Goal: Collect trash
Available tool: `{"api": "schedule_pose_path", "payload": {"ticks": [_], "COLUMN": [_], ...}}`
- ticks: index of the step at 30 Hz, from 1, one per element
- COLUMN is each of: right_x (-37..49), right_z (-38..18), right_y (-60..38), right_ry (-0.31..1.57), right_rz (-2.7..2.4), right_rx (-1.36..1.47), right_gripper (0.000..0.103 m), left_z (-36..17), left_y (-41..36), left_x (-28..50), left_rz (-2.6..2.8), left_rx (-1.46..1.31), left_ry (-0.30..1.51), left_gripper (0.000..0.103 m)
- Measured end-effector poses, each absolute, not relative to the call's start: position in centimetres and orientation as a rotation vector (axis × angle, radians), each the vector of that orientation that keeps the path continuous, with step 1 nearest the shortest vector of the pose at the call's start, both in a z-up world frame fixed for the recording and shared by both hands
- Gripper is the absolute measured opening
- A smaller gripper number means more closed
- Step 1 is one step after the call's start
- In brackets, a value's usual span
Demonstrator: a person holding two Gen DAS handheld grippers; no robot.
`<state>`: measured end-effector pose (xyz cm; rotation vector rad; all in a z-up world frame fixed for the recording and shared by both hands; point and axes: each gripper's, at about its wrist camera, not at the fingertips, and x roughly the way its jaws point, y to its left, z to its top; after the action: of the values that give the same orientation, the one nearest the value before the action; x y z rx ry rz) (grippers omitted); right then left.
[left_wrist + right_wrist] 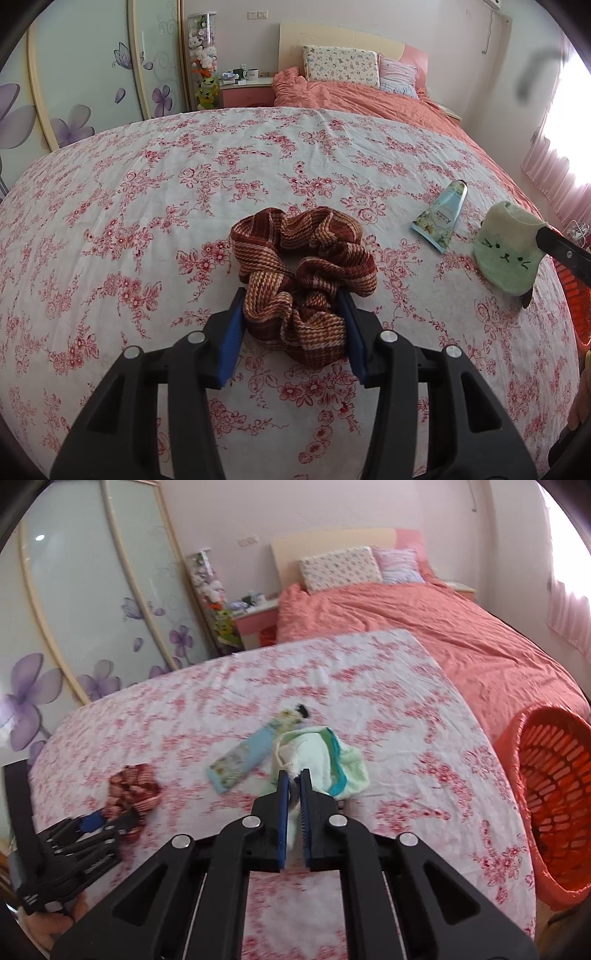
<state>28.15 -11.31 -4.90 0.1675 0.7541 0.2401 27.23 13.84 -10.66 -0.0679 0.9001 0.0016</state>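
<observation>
A brown and orange plaid scrunchie (303, 266) lies on the floral cloth near me, and my left gripper (291, 299) is shut on its near loop, with the blue pads pressed against both sides. In the right wrist view the scrunchie (133, 786) and left gripper (122, 818) show at the lower left. My right gripper (294, 775) is shut on a pale green cat-face sock (332, 764), a fold of fabric pinched between its pads. The left wrist view shows that sock (506, 251) at the right, with one black finger (557, 247) on its edge. A light blue tube (441, 218) (240, 760) lies flat beside the sock.
The floral-covered surface (147, 184) stretches wide ahead. An orange slotted basket (554, 794) stands off its right edge. Beyond is a bed with a salmon cover (480, 646) and pillows. A wardrobe with purple flowers (92, 609) lines the left wall.
</observation>
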Motion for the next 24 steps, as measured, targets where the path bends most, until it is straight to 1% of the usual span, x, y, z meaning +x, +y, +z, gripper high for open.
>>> {"api": "schedule_pose_path", "payload": {"ticks": [4,7,11,16,20,24], "right_x": [27.6,27.4,27.2,27.3,27.0,25.9], "right_z": [-5.3,-6.6,-7.6,-7.9,-8.1,-6.7], "right_y": [-9.7,-8.7,-8.8,-8.5,-7.6,-6.9], "right_ry": [0.783,0.838,0.874,0.874,0.909,0.868], "right_rz": [0.335,0.362,0.381,0.382,0.457,0.517], "right_rx": [0.165,0.124,0.137,0.141,0.187,0.191], "right_gripper": [0.006,0.006,0.007,0.007,0.004,0.004], "left_z": [-10.7,-10.7,-10.7,-10.6,-10.6,-10.6], "left_y": [13.8,13.8,13.8,13.8,13.8,14.4], "left_x": [27.2,27.2,27.2,27.2,27.2,27.1], "left_rz": [0.001,0.002,0.002,0.002,0.001,-0.011], "left_rx": [-0.068,-0.068,-0.068,-0.067,-0.069,-0.093], "left_ry": [0.900,0.900,0.900,0.900,0.900,0.892], "left_gripper": [0.047,0.047,0.047,0.048,0.048,0.046]}}
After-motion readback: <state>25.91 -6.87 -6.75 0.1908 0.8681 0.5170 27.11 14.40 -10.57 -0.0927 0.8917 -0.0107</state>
